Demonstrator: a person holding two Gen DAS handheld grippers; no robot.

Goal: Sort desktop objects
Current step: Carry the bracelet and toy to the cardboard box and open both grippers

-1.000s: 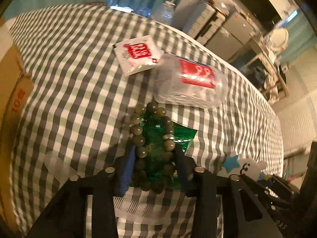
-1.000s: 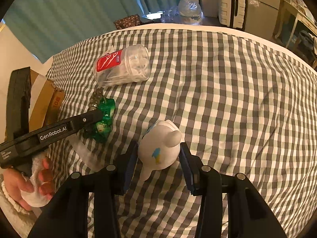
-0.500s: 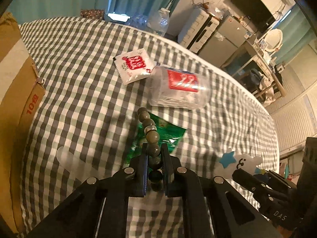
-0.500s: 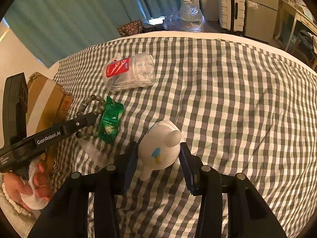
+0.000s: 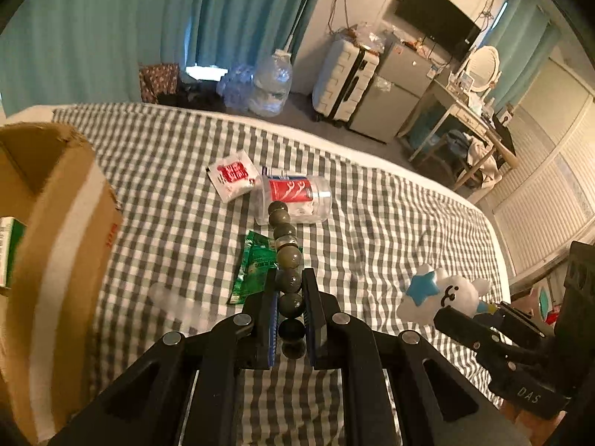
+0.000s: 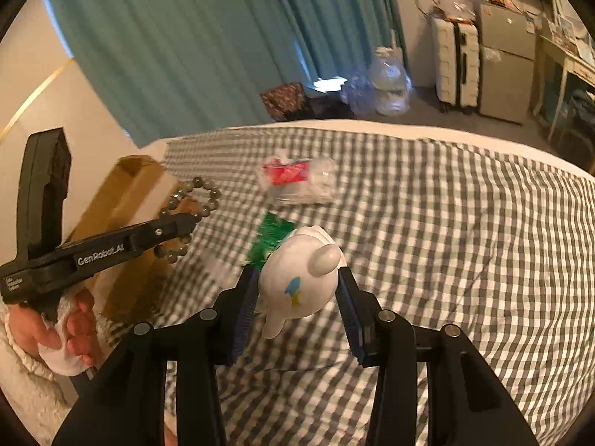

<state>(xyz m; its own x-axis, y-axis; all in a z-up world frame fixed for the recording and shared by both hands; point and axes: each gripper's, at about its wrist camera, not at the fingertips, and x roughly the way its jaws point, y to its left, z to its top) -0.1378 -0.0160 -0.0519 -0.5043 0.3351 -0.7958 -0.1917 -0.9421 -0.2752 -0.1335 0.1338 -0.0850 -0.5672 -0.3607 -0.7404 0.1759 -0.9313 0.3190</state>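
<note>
The left gripper (image 5: 290, 286) is pinching a green bead bracelet (image 5: 285, 245) in the air near the cardboard box (image 5: 55, 230) at the bed's left edge; the right gripper (image 6: 297, 286) is clamping a white plush toy (image 6: 301, 286) above the checked bedspread (image 6: 465, 241); gripped by only a few beads, the bracelet could be slipping free short of the box.

Left hand-held gripper (image 5: 289, 286) clamps a dark green bead bracelet (image 5: 286, 256), lifted above the gingham-covered bed (image 5: 372, 223); brown cardboard box (image 5: 55, 245) at its left edge.
</note>
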